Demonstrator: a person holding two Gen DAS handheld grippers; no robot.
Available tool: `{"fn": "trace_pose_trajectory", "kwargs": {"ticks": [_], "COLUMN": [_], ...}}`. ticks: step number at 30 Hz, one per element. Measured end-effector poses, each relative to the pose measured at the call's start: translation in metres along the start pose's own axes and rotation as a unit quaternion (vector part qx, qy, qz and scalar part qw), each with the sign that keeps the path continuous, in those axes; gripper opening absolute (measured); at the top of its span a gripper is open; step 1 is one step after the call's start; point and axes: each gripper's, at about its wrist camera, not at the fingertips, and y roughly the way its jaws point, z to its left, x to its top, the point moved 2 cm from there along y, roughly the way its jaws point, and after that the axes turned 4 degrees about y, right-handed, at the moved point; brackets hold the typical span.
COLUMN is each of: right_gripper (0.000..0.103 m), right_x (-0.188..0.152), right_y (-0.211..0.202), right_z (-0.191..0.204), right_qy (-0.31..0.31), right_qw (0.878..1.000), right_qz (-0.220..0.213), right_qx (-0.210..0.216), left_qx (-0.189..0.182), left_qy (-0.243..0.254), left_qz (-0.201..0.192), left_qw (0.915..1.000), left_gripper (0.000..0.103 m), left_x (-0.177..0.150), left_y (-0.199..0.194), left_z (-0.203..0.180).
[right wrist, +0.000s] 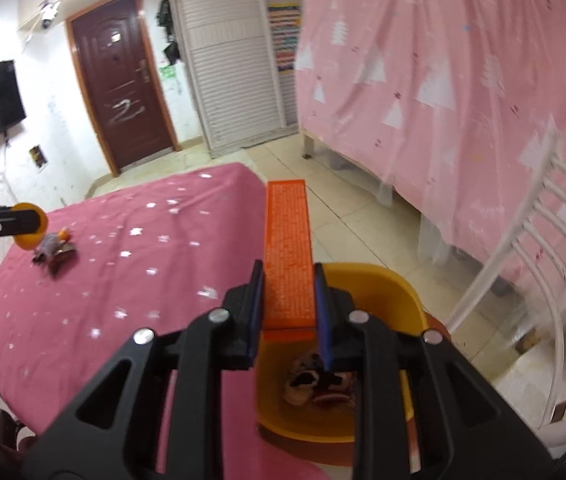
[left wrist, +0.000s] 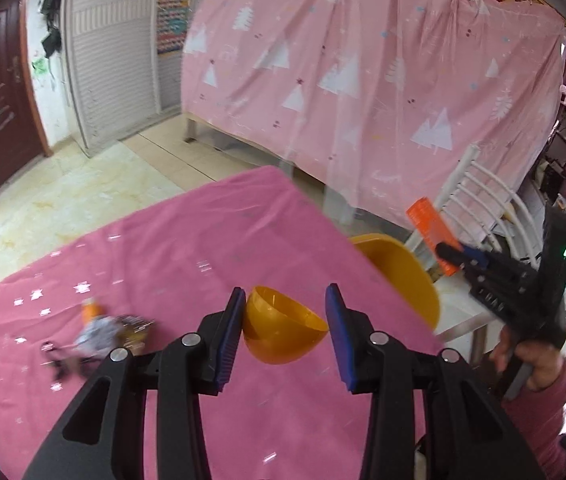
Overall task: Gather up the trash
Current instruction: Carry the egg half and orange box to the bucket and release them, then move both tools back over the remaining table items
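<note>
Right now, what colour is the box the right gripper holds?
Orange box; right wrist view shows it best.

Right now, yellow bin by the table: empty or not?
Not empty. The right wrist view shows crumpled wrappers lying at the bottom of the yellow bin, below the orange box held in the right tongs.

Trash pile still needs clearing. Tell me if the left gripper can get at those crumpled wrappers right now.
Probably not yet: the left gripper has a yellow half-shell between its fingers, so it isn't free. The wrappers lie uncovered on the tablecloth.
</note>
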Motion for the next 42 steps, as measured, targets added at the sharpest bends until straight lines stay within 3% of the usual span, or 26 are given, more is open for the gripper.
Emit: {"fn": "trace_pose_trajectory", "kwargs": {"ticks": [9, 18, 19, 20, 21, 22, 23, 25, 33, 42], "right_gripper": [0.022, 0.022, 0.022, 0.022, 0.024, 0.035, 0.051, 0.059, 0.059, 0.067], "right_x": [-0.021, -0.031, -0.032, -0.033, -0.034, -0.034, -0.034, -0.034, -0.026, 0.001], "right_y": [0.041, 0.064, 0.065, 0.066, 0.067, 0.067, 0.067, 0.066, 0.054, 0.035], "right_z": [-0.043, -0.074, -0.078, -0.082, -0.083, -0.084, -0.086, -0.086, -0.061, 0.004], "right_qy": [0.043, 0.087, 0.093, 0.099, 0.102, 0.106, 0.109, 0.109, 0.083, 0.035], "right_qw": [0.998, 0.994, 0.993, 0.992, 0.992, 0.992, 0.991, 0.991, 0.995, 0.998], "right_qz": [0.042, 0.069, 0.072, 0.074, 0.075, 0.075, 0.074, 0.071, 0.050, 0.019], "right_qx": [-0.007, -0.005, -0.006, -0.009, -0.008, -0.007, -0.008, -0.010, -0.005, 0.038], "left_qx": [-0.028, -0.042, -0.042, -0.040, -0.040, -0.041, -0.038, -0.030, -0.024, 0.017], "left_qy": [0.014, 0.012, 0.012, 0.013, 0.013, 0.012, 0.009, 0.009, -0.003, -0.032], "left_qz": [0.029, 0.070, 0.073, 0.075, 0.077, 0.078, 0.075, 0.072, 0.048, 0.003], "left_qw": [0.9991, 0.9966, 0.9964, 0.9963, 0.9961, 0.9961, 0.9964, 0.9969, 0.9986, 0.9993], "left_gripper": [0.035, 0.036, 0.040, 0.052, 0.060, 0.071, 0.073, 0.073, 0.074, 0.078], "left_x": [0.036, 0.042, 0.042, 0.042, 0.041, 0.042, 0.042, 0.043, 0.044, 0.047], "left_y": [0.079, 0.138, 0.141, 0.145, 0.148, 0.149, 0.150, 0.148, 0.124, 0.068], "left_z": [-0.090, -0.134, -0.135, -0.137, -0.138, -0.138, -0.137, -0.134, -0.110, -0.041]}}
